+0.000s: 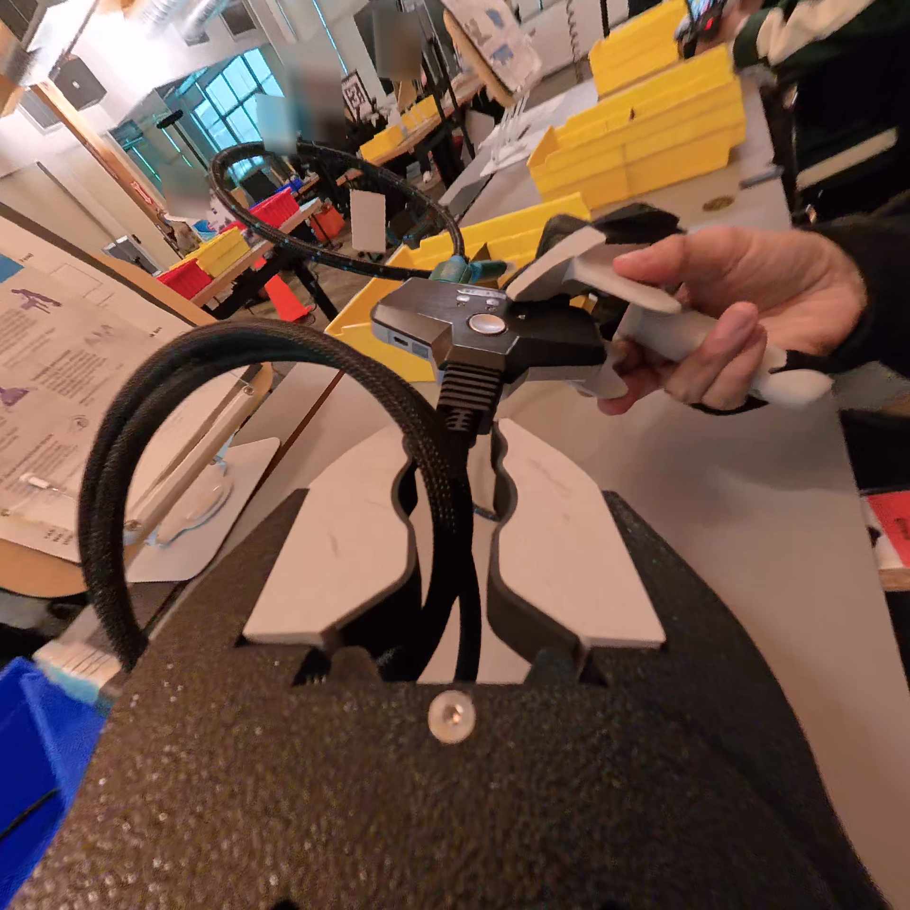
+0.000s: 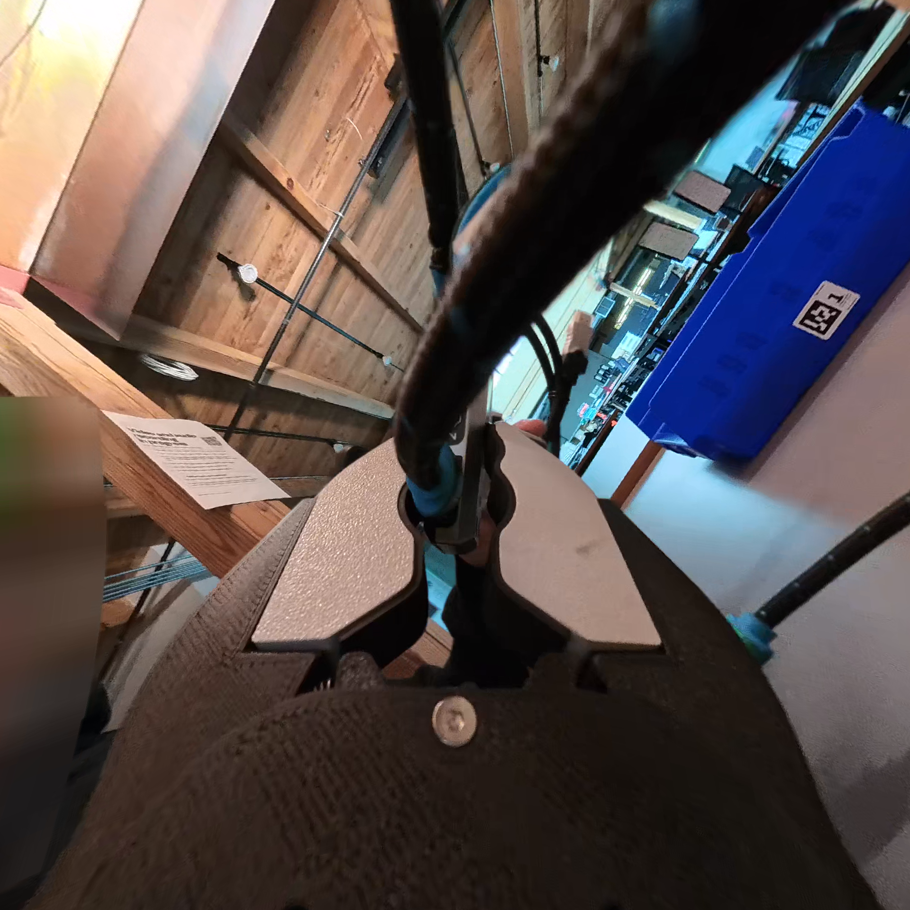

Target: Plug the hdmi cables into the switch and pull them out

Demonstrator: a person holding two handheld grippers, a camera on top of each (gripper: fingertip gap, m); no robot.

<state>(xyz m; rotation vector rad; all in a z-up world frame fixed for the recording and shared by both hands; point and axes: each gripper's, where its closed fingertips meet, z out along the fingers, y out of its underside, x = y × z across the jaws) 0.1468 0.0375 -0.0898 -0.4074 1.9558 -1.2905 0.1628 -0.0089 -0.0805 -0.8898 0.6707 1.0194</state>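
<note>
Fingers of the left gripper stand nearly closed around a black cable, just behind its ribbed plug. Whether the pads actually pinch the cable or merely flank it cannot be told. That plug sits seated in the near face of the switch. The right gripper clamps the switch by its far end, held in a hand, clear of the table. A second, teal-ended plug sits at the switch's far side, its speckled cable looping upward. In the right wrist view, the right fingers are closed on the thin edge of the switch.

Risks, as judged:
- The hold lies on the cable, not the plug body. A pull from here loads the strain relief and may slip along the braid.
- The switch is pinched at one end only. An off-axis pull could twist it out of that hold or lever the connector in its port.
- The stiff black loop at the left stores spring. On release it could whip the plug sideways.
- The teal plug shares the floating switch; a jerk could disturb it.
</note>
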